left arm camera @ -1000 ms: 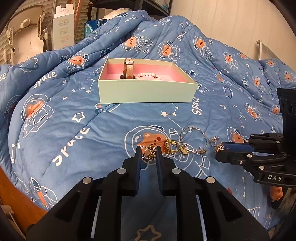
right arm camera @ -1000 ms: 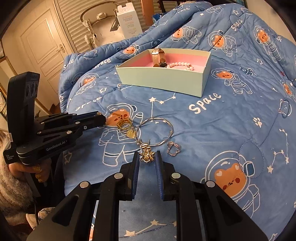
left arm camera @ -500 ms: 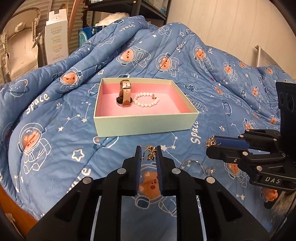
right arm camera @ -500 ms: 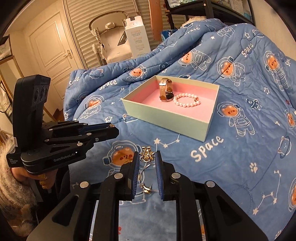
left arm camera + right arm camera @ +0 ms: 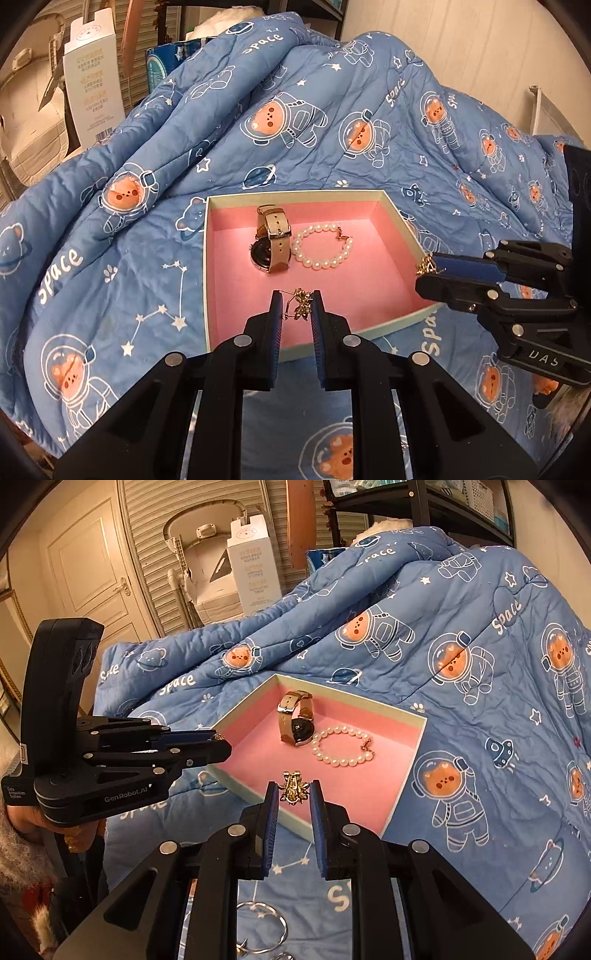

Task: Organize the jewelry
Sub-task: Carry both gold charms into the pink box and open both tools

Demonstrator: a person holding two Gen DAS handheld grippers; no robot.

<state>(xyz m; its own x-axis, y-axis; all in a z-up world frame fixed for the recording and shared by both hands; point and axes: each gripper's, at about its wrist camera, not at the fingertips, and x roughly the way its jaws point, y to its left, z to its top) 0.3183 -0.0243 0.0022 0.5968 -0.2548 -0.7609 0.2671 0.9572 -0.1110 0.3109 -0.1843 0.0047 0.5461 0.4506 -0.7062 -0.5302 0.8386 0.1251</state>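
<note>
Two grippers in frame, each clamped on a small gold ornament. Left gripper (image 5: 297,308): jaws closed on a gold earring (image 5: 300,305) at the fingertips, held above the near part of the pink-lined box (image 5: 364,330). Right gripper (image 5: 293,794): jaws closed on a second gold earring (image 5: 293,787), bee-like in shape, held over the box's near edge in the right wrist view. In the left wrist view the right gripper enters from the right, its tip over the box's right wall with a gold piece showing there.

Box sits on a blue quilt (image 5: 110,266) printed with astronaut bears. Inside the box: a watch (image 5: 273,243) with a beige strap, lying on its side; just beside it, to the right, a pearl bracelet (image 5: 323,251). The two look to be touching, though the view is too coarse to be sure.

On the quilt below the right gripper, partly hidden by its body: a silver hoop (image 5: 264,928) and another small metal piece, unclear.

A white carton (image 5: 251,565) stands behind the quilt.
</note>
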